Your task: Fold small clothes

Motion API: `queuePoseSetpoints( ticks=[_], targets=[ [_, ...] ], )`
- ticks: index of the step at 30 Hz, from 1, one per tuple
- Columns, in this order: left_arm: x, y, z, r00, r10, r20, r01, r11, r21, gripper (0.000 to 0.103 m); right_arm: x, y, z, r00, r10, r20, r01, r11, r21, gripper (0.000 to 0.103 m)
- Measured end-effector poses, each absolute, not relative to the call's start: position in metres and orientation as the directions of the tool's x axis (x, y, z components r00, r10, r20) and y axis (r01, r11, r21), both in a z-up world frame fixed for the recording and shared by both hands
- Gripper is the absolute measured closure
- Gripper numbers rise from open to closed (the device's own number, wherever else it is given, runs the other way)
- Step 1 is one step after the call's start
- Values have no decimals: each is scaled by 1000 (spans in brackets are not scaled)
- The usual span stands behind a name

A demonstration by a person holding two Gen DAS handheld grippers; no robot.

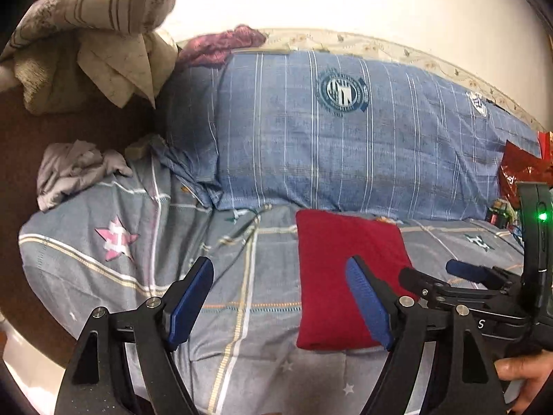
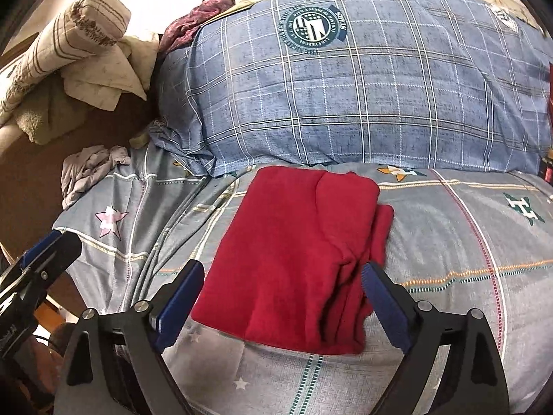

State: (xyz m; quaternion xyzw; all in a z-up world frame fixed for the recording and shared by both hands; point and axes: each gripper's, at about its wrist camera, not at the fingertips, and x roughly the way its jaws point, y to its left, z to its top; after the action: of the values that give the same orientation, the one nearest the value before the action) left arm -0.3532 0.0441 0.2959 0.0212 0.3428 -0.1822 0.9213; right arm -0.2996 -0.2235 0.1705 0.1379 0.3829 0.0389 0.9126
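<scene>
A red garment (image 2: 293, 242) lies folded into a rectangle on the grey plaid bedsheet (image 2: 466, 259), with layered edges along its right side. It also shows in the left wrist view (image 1: 331, 276). My right gripper (image 2: 280, 304) is open and empty, its blue pads straddling the garment's near end just above it. My left gripper (image 1: 281, 297) is open and empty, hovering over the sheet to the left of the garment, its right pad over the garment's left part. The right gripper (image 1: 449, 276) appears at the right edge of the left wrist view.
A large blue plaid pillow (image 2: 345, 97) lies behind the garment. A crumpled grey cloth (image 2: 90, 169) sits at the sheet's left edge. Beige striped bedding (image 2: 69, 34) is piled at upper left beside a maroon cloth (image 2: 193, 20). A red bag (image 1: 525, 169) sits at right.
</scene>
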Motion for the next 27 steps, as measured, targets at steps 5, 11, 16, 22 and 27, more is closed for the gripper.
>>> queuePoseSetpoints(
  ticks=[5, 11, 16, 22, 27],
  targets=[
    [-323, 31, 275, 636, -356, -685, 370, 919, -135, 24, -294, -217, 165, 689, 106, -717, 54, 979, 196, 8],
    [-280, 2, 253, 580, -390, -715, 408, 899, -160, 24, -290, -226, 161, 679, 16, -734, 105, 987, 119, 8],
    [-249, -9, 232, 560, -392, -730, 405, 898, -171, 24, -286, -236, 159, 679, -12, -734, 136, 985, 110, 8],
    [-227, -13, 207, 553, -374, -744, 382, 908, -173, 24, -277, -242, 149, 669, -13, -743, 157, 980, 125, 8],
    [-219, -18, 187, 530, -359, -769, 364, 915, -176, 24, -267, -240, 138, 655, 7, -756, 155, 978, 143, 8]
  ],
)
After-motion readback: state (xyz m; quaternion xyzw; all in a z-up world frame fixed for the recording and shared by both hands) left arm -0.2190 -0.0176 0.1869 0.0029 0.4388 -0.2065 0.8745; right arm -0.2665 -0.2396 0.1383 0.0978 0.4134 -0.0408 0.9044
